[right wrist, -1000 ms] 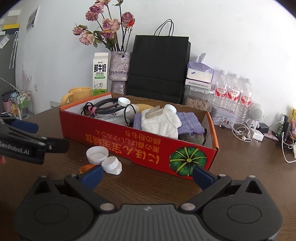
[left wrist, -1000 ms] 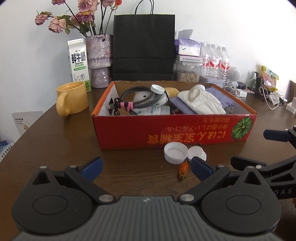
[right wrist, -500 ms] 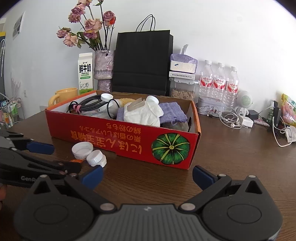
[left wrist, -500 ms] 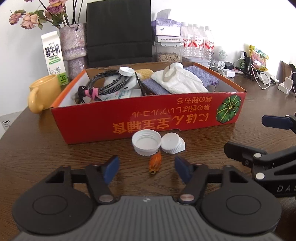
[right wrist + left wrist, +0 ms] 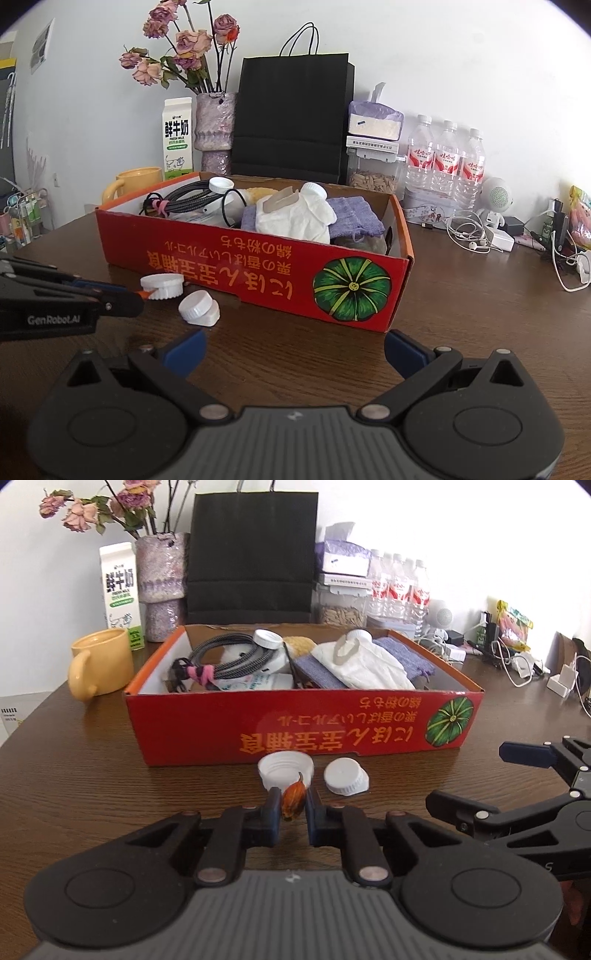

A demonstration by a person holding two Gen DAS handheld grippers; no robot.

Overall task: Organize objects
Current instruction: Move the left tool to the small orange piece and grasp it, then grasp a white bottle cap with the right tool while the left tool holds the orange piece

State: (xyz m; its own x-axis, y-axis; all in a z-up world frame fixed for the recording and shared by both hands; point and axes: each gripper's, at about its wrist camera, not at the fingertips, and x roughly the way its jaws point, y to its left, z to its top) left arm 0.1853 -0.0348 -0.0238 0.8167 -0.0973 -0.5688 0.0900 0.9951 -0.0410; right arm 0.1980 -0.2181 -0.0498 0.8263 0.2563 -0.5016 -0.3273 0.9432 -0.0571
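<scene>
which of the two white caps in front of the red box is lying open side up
The wider cap, just beyond the left gripper: its hollow faces up. The smaller cap to its right shows its closed top.

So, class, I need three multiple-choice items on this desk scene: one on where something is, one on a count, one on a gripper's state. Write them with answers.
1. Where do the two loose white caps lie?
A. inside the red box
B. on the table in front of the red box
C. in the yellow mug

2. How many water bottles stand by the wall?
A. one
B. three
C. six

3. What is the left gripper doing?
A. closed on the small orange object
B. wide open over bare table
C. holding a white cap

Answers:
1 B: both caps rest on the wood just before the box's front wall.
2 B: the right wrist view shows three red-labelled bottles side by side.
3 A: its jaws have just been closing and the pads now press the orange piece from both sides.
</scene>
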